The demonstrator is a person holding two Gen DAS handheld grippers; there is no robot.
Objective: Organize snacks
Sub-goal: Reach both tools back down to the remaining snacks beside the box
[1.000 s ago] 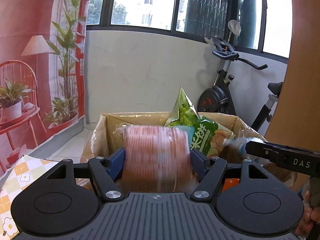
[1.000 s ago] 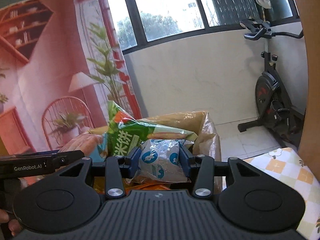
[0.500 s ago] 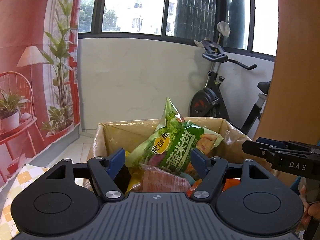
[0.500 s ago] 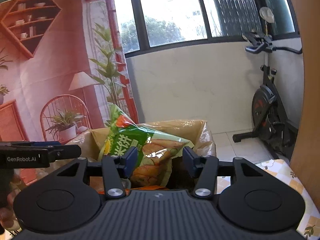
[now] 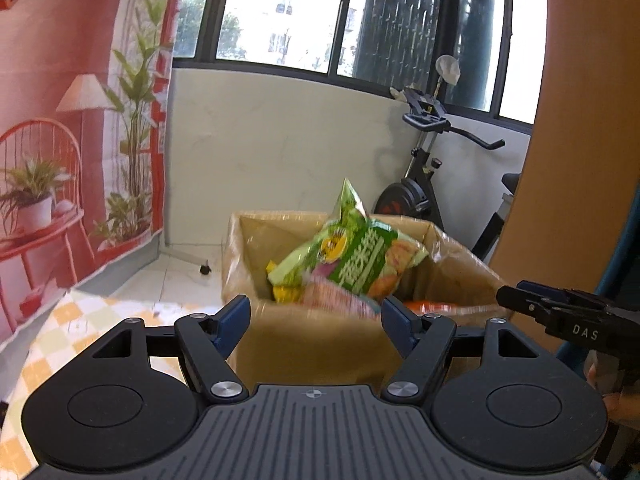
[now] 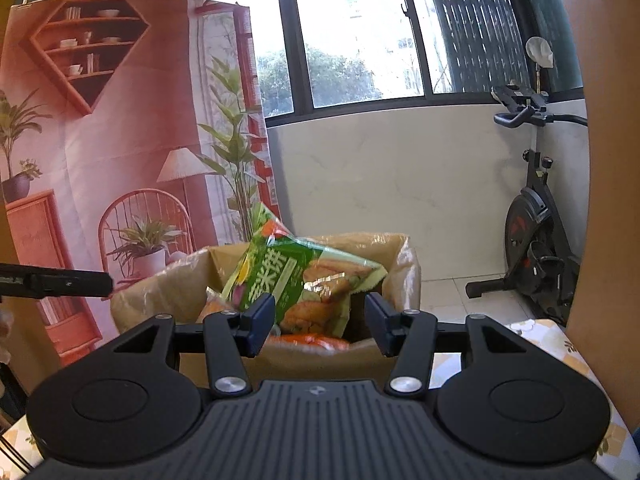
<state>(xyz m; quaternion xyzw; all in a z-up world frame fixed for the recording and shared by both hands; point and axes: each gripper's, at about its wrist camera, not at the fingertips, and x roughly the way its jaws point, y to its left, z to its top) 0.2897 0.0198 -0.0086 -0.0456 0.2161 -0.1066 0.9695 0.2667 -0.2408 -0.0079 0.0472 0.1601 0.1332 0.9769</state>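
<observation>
A cardboard box (image 5: 312, 344) lined with clear plastic stands ahead on the table, and its wall (image 6: 404, 264) also shows in the right wrist view. A green snack bag (image 5: 352, 256) (image 6: 288, 276) sticks out of the top. A pink packet (image 5: 332, 296) and an orange packet (image 6: 316, 340) lie lower inside. My left gripper (image 5: 315, 314) is open in front of the box's near wall with nothing between its fingers. My right gripper (image 6: 320, 310) is also open and empty, just short of the box's rim. Its fingers (image 5: 520, 298) show at the right of the left wrist view.
An exercise bike (image 5: 424, 184) (image 6: 536, 248) stands behind the box by the white wall. A red printed backdrop (image 5: 60, 120) hangs on the left. A checked tablecloth (image 5: 60, 328) covers the table. A wooden panel (image 5: 580, 160) rises on the right.
The left gripper let go of a pink packet and the right of a blue-and-white packet, both into the box. Both grippers have drawn back from the box with their jaws open.
</observation>
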